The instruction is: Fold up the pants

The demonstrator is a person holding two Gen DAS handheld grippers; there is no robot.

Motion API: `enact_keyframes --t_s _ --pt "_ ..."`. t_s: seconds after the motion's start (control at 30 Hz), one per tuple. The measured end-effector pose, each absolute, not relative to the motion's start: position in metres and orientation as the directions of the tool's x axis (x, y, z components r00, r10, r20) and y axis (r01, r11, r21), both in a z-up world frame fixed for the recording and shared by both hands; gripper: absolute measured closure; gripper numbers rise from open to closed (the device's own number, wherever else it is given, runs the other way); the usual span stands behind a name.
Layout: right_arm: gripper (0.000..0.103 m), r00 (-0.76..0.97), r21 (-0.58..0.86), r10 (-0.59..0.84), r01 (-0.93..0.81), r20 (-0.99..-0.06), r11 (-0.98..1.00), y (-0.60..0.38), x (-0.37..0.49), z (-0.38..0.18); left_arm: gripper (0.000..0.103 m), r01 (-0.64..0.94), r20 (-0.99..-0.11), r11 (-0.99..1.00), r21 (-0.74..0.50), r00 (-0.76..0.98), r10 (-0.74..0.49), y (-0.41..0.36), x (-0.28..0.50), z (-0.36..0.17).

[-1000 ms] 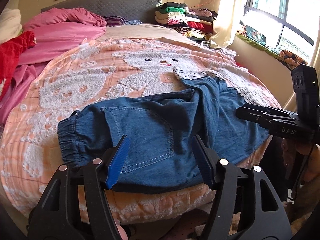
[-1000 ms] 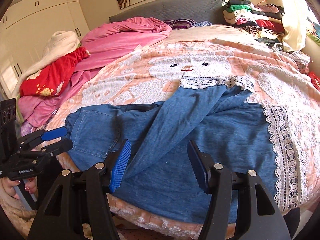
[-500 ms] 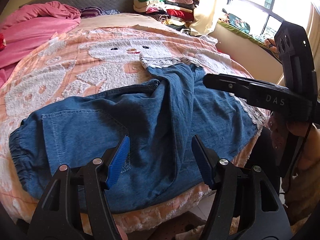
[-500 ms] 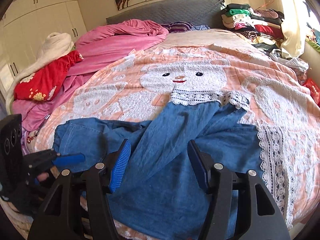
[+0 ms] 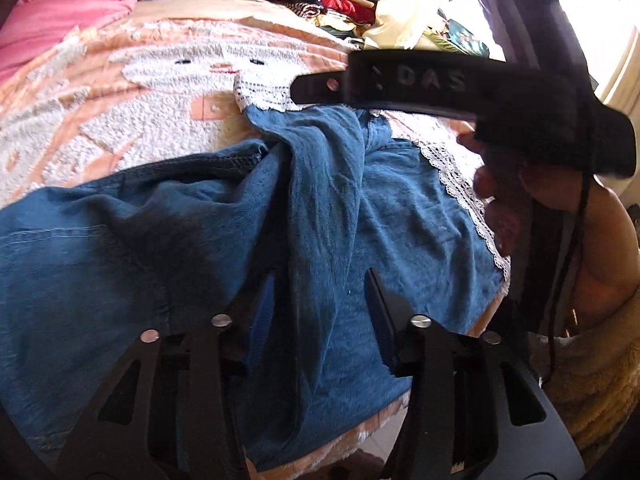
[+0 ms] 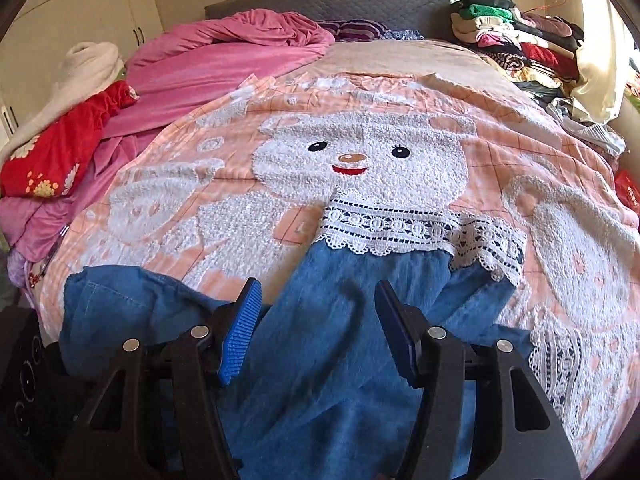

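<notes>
Bed (image 6: 540,128) as work surface — pants (image 6: 328,344) spread near front edge, one lace-cuffed leg thrown across the other, likely for lengthwise fold. Left gripper (image 5: 320,300) low over denim ridge, jaws closing, fabric between, grip not confirmed. Right gripper (image 6: 316,320) half-wide, holding nothing — hovering over crossed leg, probably next pinch point.

The pants (image 6: 360,320) lie on the near part of the bedspread (image 6: 400,92), a heaped quilt (image 6: 224,56) far left, stacked clothes (image 6: 516,40) far right.
</notes>
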State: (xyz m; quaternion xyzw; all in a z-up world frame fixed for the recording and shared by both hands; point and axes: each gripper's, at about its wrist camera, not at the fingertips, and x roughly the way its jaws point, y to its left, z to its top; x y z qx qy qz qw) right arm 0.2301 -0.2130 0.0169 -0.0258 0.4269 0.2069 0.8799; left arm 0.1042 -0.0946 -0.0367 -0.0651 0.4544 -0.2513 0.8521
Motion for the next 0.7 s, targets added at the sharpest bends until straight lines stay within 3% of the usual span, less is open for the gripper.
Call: enact_keyframes --t_s 0.1,0.57,0.7 --pt "0.045 0.529 0.106 0.315 -0.388 -0.788 0.916 -0.204 0.253 0.006 0.087 0.361 -0.744 0.863 -0.355 0.45 -0.494 -0.097 0.11 -0.041" --pt "0.045 0.5 -0.058 0.153 -0.381 -0.852 0.923 -0.156 0.33 -0.033 0.089 0.375 -0.739 0.841 -0.389 0.418 -0.528 -0.1 0.113 -0.048" --pt "0.045 0.47 -0.01 0.171 -0.358 -0.866 0.934 -0.159 0.348 -0.043 0.089 0.373 -0.734 0.833 -0.408 0.409 -0.542 -0.097 0.115 -0.047"
